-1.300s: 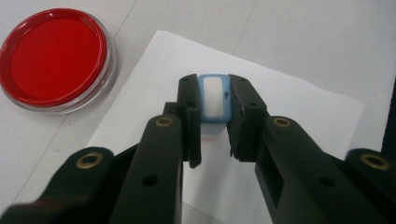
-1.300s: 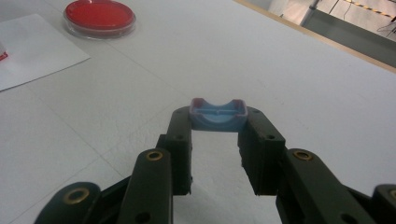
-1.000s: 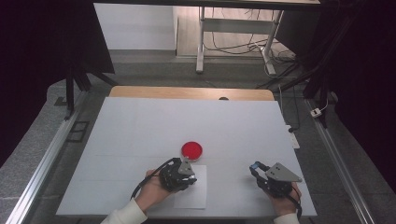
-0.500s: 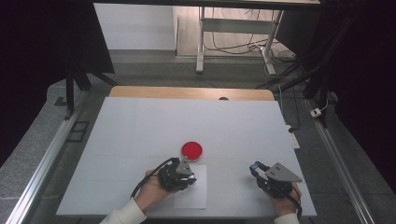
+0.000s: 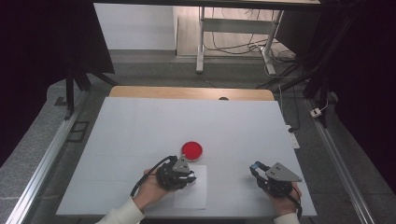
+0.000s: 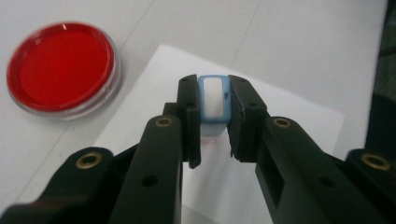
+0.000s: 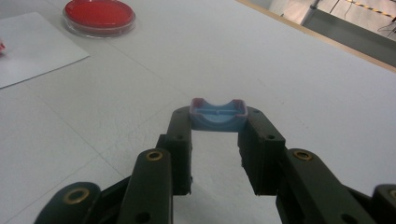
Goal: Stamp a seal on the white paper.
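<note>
High view: white table (image 5: 140, 126), wooden strip along its far edge. Landmark: red dish (image 5: 192, 149), round, clear rim, near the table's middle.

Left gripper (image 5: 180, 173) sits just on the near side of the dish, in the person's left hand (image 5: 150, 187), over a white sheet (image 5: 191, 198) that lies flat, its far edge close to the dish. Right gripper (image 5: 261, 173) is well to the right of the dish and nearer the person, grey plate on top, held in the right hand (image 5: 284, 200).

Left gripper view: left gripper (image 6: 214, 100) has its jaws clamped on a small blue-and-white stamp (image 6: 214, 99), held above the sheet (image 6: 289, 116); the dish (image 6: 60, 67) is up and to the left, resting on bare table beside the sheet's corner. No lettering legible on the stamp's face or on the dish.

Right gripper view: right gripper (image 7: 217, 116) has its jaws gripping a blue cap (image 7: 217, 113), open side up, curved cut-outs in its walls, just above the table. The dish (image 7: 99, 15) is far off at upper left, the sheet (image 7: 32, 46) left of it. No brand or writing readable on the cap, dish or sheet.
</note>
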Demonstrator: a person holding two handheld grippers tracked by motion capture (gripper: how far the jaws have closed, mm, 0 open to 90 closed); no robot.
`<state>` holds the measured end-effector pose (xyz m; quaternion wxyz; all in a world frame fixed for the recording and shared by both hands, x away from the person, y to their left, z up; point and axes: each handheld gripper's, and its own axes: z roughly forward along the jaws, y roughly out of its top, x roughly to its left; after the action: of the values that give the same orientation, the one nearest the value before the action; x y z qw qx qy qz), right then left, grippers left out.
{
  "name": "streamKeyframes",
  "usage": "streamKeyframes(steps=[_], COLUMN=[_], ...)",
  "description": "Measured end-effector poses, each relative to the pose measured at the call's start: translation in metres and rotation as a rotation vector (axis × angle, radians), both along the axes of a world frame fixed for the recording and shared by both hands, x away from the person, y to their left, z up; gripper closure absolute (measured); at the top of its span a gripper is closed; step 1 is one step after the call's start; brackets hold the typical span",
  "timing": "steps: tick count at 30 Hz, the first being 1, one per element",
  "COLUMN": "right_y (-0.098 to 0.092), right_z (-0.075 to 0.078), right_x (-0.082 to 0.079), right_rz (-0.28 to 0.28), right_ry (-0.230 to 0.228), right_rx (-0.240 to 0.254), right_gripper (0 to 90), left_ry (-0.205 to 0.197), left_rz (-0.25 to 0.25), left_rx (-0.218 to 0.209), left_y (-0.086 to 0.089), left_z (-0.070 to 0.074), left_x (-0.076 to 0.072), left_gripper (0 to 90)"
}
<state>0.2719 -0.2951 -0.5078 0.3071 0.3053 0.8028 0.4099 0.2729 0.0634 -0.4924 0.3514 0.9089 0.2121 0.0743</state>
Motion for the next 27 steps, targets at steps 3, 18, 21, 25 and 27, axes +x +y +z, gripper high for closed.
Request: streamKeyframes(steps=[3,18,21,25,27], right_y=[0.000,0.000,0.000,0.000,0.000], right_z=[0.000,0.000,0.000,0.000,-0.001], right_x=[0.000,0.000,0.000,0.000,0.000], right_rz=[-0.001,0.000,0.002,0.002,0.002], right_ry=[0.000,-0.002,-0.001,-0.001,-0.001], right_rx=[0.004,-0.002,0.000,0.000,0.000], right_gripper=[65.1,65.1,65.1,65.1,65.1], left_ry=[-0.005,0.011,0.011,0.000,-0.008], left_rz=[0.010,0.071,0.079,0.097,0.111], left_rx=[-0.033,-0.161,-0.170,-0.182,-0.193], left_y=[0.004,0.022,0.025,0.032,0.035], left_z=[0.006,0.020,0.022,0.026,0.029], left_x=[0.000,0.004,0.005,0.006,0.006], left_gripper=[75.6,75.3,75.3,75.3,75.3])
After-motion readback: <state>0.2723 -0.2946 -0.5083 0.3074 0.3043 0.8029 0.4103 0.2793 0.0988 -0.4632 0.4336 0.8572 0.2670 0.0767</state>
